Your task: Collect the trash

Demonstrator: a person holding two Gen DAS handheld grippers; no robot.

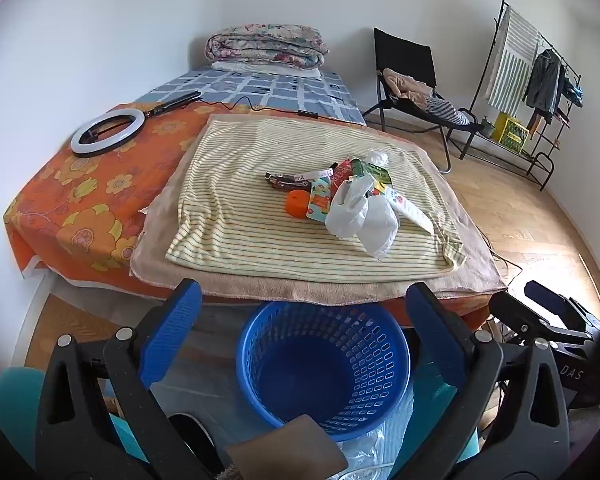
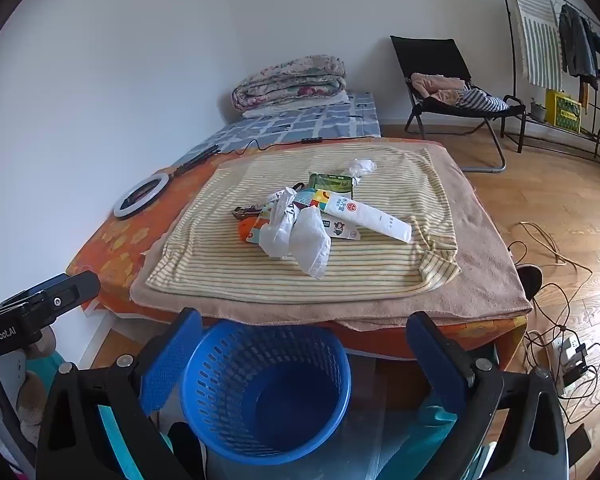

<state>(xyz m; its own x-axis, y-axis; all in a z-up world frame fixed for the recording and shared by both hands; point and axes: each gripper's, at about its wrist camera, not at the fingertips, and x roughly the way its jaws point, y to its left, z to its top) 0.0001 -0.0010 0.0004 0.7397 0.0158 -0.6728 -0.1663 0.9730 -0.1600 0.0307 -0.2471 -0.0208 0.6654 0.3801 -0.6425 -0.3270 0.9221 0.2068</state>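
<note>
Bedding covers most of the view: a bed (image 1: 100,200) in an orange flowered sheet, with a tan towel (image 1: 260,284) spread on it and a yellow striped cloth (image 1: 240,232) laid on top of that. Below the bed's near edge, on the floor, stands a round blue plastic basket (image 1: 384,364) with slotted walls, nothing visible inside it.

Trash (image 1: 340,196) lies in a loose heap near the middle of the striped cloth. Its biggest pieces are crumpled white tissues or thin plastic bags (image 2: 300,236), puffed and creased, touching each other at the front of the heap. Beside them lies a long white tube (image 2: 374,216) with a red round mark near one end. Behind sit a green packet (image 2: 332,182), a small colourful printed wrapper (image 1: 320,200), a dark brown wrapper (image 1: 284,180), a round orange lid-like piece (image 1: 298,202), and a small white crumpled wad (image 2: 360,167) at the far side.

Both the left gripper (image 1: 304,304) and the right gripper (image 2: 304,332) hang above the basket with their blue fingers (image 1: 172,332) spread wide, holding nothing.
</note>
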